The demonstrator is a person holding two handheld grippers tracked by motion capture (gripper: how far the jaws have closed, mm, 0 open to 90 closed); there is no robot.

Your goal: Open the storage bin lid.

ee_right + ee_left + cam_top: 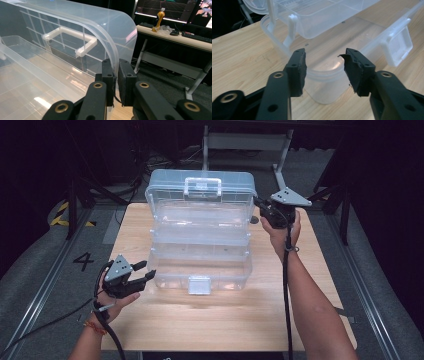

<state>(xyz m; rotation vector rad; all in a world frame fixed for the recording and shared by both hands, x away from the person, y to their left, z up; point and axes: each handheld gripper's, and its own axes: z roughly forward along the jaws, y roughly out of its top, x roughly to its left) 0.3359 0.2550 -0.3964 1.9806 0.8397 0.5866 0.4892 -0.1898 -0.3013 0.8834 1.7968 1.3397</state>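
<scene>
Left: the left gripper [143, 272], held in the person's left hand [116, 296], hovers just beside the front left corner of the clear plastic tiered storage box [200, 265]; its jaws stand wide apart and grip nothing, the rounded base corner lying between and beyond them in the left gripper view. Centre: the box stands open in the middle of the light wooden table [210, 325], trays stepped back, white front latch [199, 284] hanging down, hinged transparent lid [200, 190] raised with its handle [202, 187] facing the camera. Right: the right gripper [261, 208], in the right hand [285, 230], has its jaws closed on the lid's curved rim [115, 62], apparently at the right edge
</scene>
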